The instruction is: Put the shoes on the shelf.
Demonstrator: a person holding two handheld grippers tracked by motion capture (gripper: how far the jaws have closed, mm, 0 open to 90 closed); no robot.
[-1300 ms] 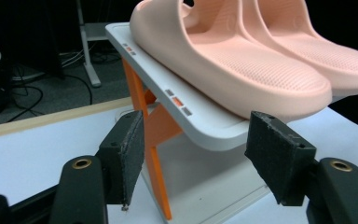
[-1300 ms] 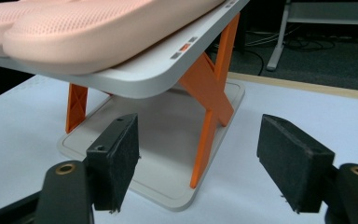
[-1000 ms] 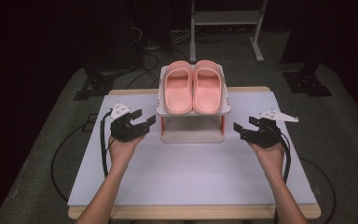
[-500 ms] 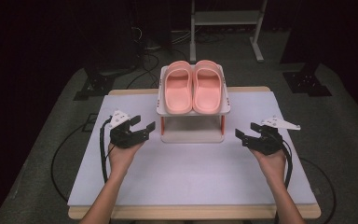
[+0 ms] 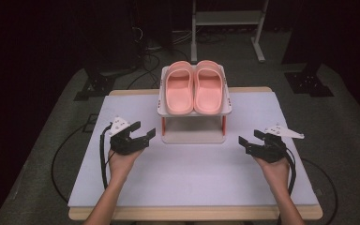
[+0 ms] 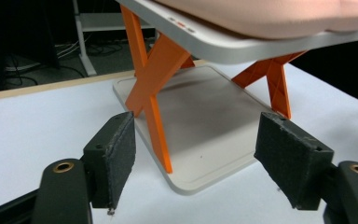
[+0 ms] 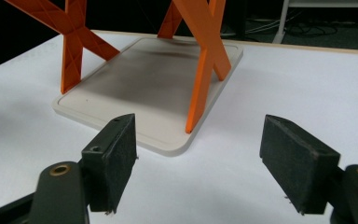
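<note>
Currently both forearms come in from the bottom of the high view, one each side of the small two-tier rack (image 5: 194, 137), hands low over the white surface (image 5: 192, 173).

Left tongs (image 5: 142, 135): held in the left hand (image 5: 120, 159), just beside the rack's front-left corner, angled inward toward it. Jaws spread wide, nothing between them. The left gripper view looks under the rack's top shelf, with the orange X-shaped legs (image 6: 154, 79) and the grey base plate (image 6: 200, 130) ahead of the pads (image 6: 119, 158). Cable trails back along the left forearm.

Right tongs (image 5: 249, 141): held in the right hand (image 5: 272, 165), near the rack's front-right corner but clear of it, also angled inward. Jaws wide apart, holding nothing. The right gripper view has the base plate corner and one orange leg directly ahead, pads just above the surface. Grey three-cornered plate sits on top of each gripper.

Pair of pink slides (image 5: 194, 86): side by side on the rack's top shelf, toes toward the person's side, touching each other along the inner edges.

Writing: a small red mark on the shelf edge in the left gripper view, too small to read. No legible brand on the slides or rack.
</note>
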